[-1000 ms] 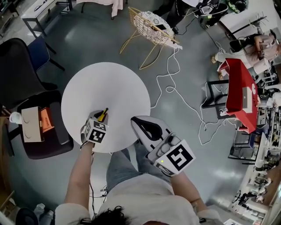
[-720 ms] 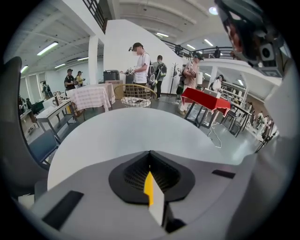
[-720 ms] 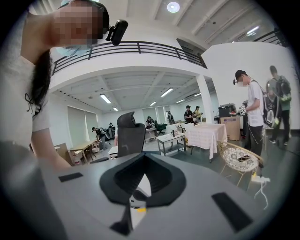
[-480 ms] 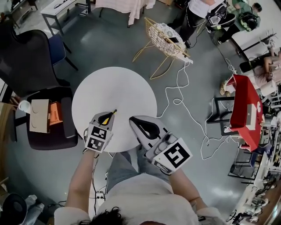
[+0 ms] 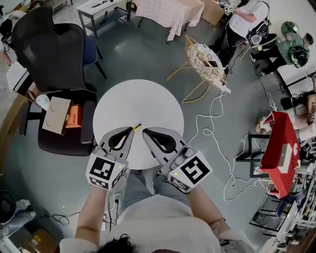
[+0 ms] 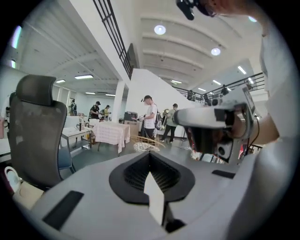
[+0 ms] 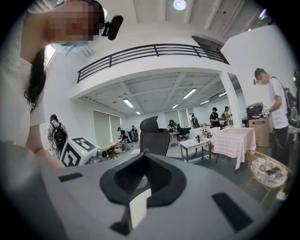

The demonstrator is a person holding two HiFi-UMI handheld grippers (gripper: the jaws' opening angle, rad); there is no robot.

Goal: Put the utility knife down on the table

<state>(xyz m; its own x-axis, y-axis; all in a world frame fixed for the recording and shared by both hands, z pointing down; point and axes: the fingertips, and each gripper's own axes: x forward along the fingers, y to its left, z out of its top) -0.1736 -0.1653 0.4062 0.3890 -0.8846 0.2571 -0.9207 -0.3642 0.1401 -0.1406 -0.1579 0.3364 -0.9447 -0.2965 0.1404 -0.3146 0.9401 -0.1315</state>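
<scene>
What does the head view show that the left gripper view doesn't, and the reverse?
Head view only: the round white table, and the knife, its yellow tip sticking out past the left gripper, whose jaws are closed. Left gripper view only: the ceiling lights. Both: the black office chair, the wire chair, the cloth-covered table and the right gripper.

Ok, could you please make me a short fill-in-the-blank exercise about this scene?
1. The left gripper is shut on the ___ utility knife.
2. The right gripper holds ___.
3. Both hover over the white, ___ table.
4. The black office chair stands on the person's ___ side.
Missing words: yellow; nothing; round; left.
</scene>
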